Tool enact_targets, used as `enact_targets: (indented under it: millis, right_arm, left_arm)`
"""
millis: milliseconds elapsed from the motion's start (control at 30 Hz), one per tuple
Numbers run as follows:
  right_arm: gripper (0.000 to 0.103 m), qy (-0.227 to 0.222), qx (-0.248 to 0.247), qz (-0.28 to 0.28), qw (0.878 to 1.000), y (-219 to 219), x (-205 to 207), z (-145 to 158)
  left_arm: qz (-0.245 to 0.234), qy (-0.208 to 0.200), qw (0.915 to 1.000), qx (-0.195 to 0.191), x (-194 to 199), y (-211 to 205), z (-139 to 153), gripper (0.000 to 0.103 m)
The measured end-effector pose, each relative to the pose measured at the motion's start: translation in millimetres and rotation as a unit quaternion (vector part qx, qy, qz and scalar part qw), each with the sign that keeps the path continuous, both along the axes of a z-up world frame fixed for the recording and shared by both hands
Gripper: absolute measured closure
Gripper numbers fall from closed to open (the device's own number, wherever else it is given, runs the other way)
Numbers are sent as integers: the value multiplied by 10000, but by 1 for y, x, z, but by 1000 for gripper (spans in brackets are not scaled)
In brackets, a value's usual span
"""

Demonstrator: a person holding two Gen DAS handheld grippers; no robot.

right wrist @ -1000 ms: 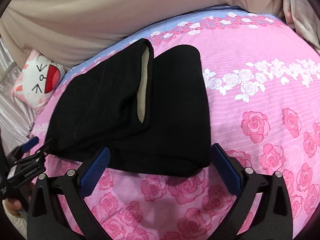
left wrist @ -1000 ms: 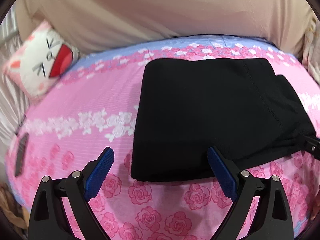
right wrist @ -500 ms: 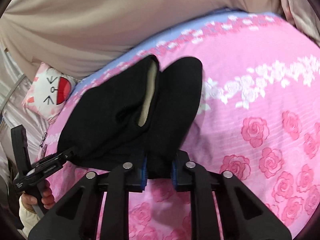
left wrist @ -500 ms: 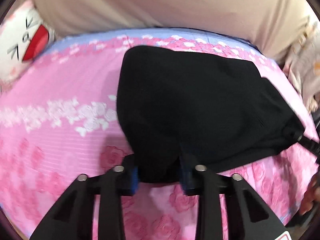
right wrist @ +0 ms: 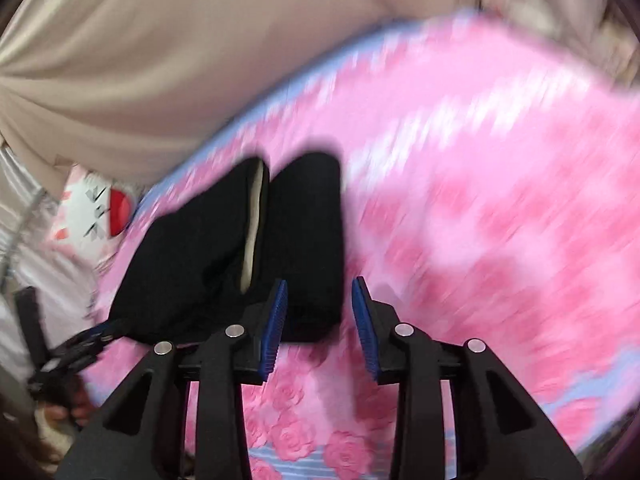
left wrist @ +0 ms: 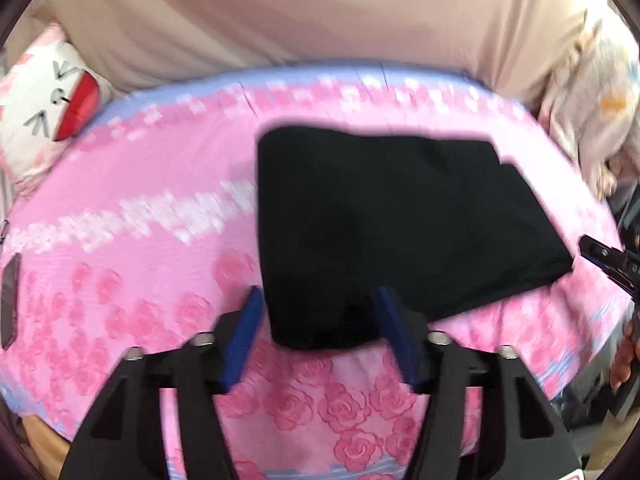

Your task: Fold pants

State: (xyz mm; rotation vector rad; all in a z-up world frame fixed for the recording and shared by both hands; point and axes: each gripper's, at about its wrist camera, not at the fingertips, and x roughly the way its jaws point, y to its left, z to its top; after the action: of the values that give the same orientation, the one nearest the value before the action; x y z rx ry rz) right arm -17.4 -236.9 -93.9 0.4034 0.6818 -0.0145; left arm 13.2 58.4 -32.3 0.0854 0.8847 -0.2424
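The black pants (left wrist: 384, 224) lie folded into a thick rectangle on the pink rose bedsheet (left wrist: 132, 264). In the right wrist view the pants (right wrist: 224, 252) show a pale lining in the fold. My left gripper (left wrist: 320, 316) is open, its blue pads either side of the near left corner, just above it. My right gripper (right wrist: 320, 308) is open at the near right end of the pants, holding nothing. It also shows at the right edge of the left wrist view (left wrist: 608, 260). Both views are motion-blurred.
A white cat-face pillow (left wrist: 48, 104) lies at the back left of the bed. A beige curtain (left wrist: 320, 12) hangs behind. A patterned cloth (left wrist: 600, 92) sits at the back right. A dark flat object (left wrist: 10, 300) lies at the sheet's left edge.
Both grippers were shut on the near edge of the pants half a second ago. Now both have opened, let go and pulled back; the pants lie flat.
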Motion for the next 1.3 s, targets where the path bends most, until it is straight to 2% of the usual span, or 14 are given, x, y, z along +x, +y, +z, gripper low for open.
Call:
enact_targets:
  millis: [67, 100, 133, 233, 333, 400, 533, 633, 833, 933, 1000, 1067, 1133, 1300]
  right_arm:
    - [55, -112, -47, 297, 9995, 13, 7, 14]
    - [24, -119, -61, 517, 9986, 25, 17, 17]
    - [12, -104, -127, 676, 9976, 35, 25, 16]
    - [13, 227, -417, 978, 9941, 66, 58, -7]
    - [18, 678, -108, 1007, 9925, 73, 87, -39]
    - [23, 680, 98, 997, 9926, 72, 92, -48]
    - [71, 590, 90, 1140, 9917, 79, 95, -45]
    - [85, 483, 147, 1217, 9913, 79, 97, -39]
    - [86, -76, 15, 1045, 9945, 64, 56, -2]
    - [82, 569, -33, 970, 9937, 51, 67, -40]
    - [77, 472, 531, 849, 9939, 36, 62, -48]
    - [76, 248, 589, 642, 9959, 29, 49, -33]
    - [75, -67, 238, 447, 9987, 26, 35, -12]
    - [76, -240, 164, 840, 9960, 42, 37, 8]
  left_arm:
    - [110, -421, 9989, 157, -4, -3, 21, 33]
    - [90, -562, 9981, 213, -4, -7, 28, 30]
    - [44, -745, 9968, 274, -5, -14, 35, 26]
    - [84, -942, 9944, 481, 2, -31, 41, 20]
    - [100, -925, 9923, 812, 9, -45, 31, 20]
    - [127, -889, 9898, 1105, 13, -50, 20, 20]
    - [210, -812, 9878, 1314, 22, -50, 8, 20]
    - [271, -684, 9893, 1257, 31, -48, 0, 20]
    - [375, -655, 9883, 1328, 34, -44, -4, 19]
    - [413, -546, 9894, 1283, 39, -43, -12, 17]
    - [409, -403, 9895, 1325, 44, -47, -21, 17]
    - [401, -406, 9887, 1385, 43, -49, -24, 17]
    - [385, -424, 9883, 1410, 42, -50, -25, 17]
    - [447, -350, 9898, 1306, 45, -50, -27, 17]
